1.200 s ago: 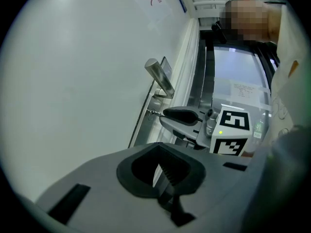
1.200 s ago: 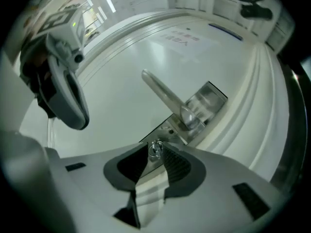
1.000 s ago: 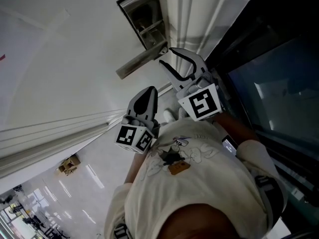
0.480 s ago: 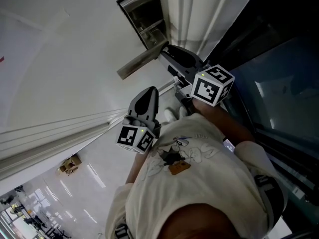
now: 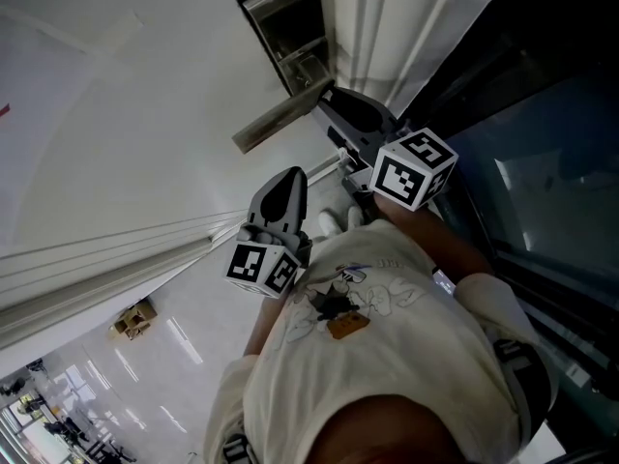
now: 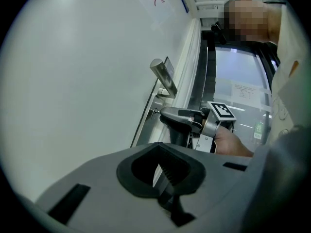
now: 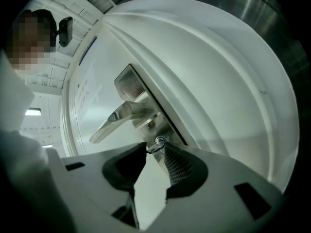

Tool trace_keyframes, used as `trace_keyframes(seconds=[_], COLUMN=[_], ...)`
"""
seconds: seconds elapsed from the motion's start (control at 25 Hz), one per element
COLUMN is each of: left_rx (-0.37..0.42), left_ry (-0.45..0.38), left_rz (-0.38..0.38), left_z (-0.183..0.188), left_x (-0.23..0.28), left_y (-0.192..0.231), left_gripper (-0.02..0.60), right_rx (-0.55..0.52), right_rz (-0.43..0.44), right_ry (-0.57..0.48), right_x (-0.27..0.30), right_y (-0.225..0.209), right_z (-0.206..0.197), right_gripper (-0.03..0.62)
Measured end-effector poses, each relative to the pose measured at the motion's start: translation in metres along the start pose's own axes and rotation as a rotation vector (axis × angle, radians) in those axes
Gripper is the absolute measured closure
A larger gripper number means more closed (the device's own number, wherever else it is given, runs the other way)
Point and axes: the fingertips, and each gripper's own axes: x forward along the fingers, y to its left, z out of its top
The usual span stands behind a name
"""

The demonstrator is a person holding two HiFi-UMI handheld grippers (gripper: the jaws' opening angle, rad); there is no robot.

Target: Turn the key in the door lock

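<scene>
White door point(image 5: 145, 85) fills the background, with a metal lock plate point(image 7: 155, 115) set near its edge and dark glass point(image 5: 542, 162) beyond the frame. On the lock plate a lever handle point(image 7: 116, 118) juts out, and just below it the key point(image 7: 158, 141) sits in the lock. The right gripper point(image 7: 154, 147) is up against the lock plate, its jaws drawn in until only a narrow gap remains, their tips pinching the key. The left gripper point(image 5: 290, 180) hangs well back from the lock plate, below the handle in the head view, jaws pressed together with nothing between them.
</scene>
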Motion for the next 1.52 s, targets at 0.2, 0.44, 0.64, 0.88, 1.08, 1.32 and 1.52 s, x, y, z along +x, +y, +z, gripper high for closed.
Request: trace_keyframes(seconds=[0.2,0.44,0.64,0.88,1.08,1.32,1.52], left_rx=[-0.004,-0.005,0.000,0.006,0.012,0.022,0.028], left_ry=[0.002,0.003,0.002,0.013,0.014,0.016,0.018], left_rz=[-0.004,-0.004,-0.017,-0.035,-0.041,-0.043,-0.038], left_z=[0.000,0.000,0.000,-0.002,0.001,0.002,0.003], left_x=[0.000,-0.001,0.000,0.003,0.007,0.011,0.014], left_y=[0.000,0.001,-0.001,-0.004,-0.007,-0.009,-0.010], left_gripper=[0.577,0.577,0.577,0.577,0.576,0.577,0.575], right_rx=[-0.106,-0.111,-0.117,-0.193,-0.309,-0.337,-0.358], right_rz=[-0.035,-0.045,-0.061,-0.101,-0.137,-0.145,-0.153], right_ry=[0.017,0.016,0.025,0.017,0.039,0.049,0.055], right_x=[0.000,-0.002,-0.009,-0.029,-0.042,-0.048,-0.051], right_y=[0.002,0.001,-0.001,-0.005,-0.006,-0.004,-0.005], right_z=[-0.001,-0.002,-0.005,-0.009,-0.020,-0.035,-0.046], right_gripper=[0.477,0.473,0.457,0.576,0.588,0.588,0.588])
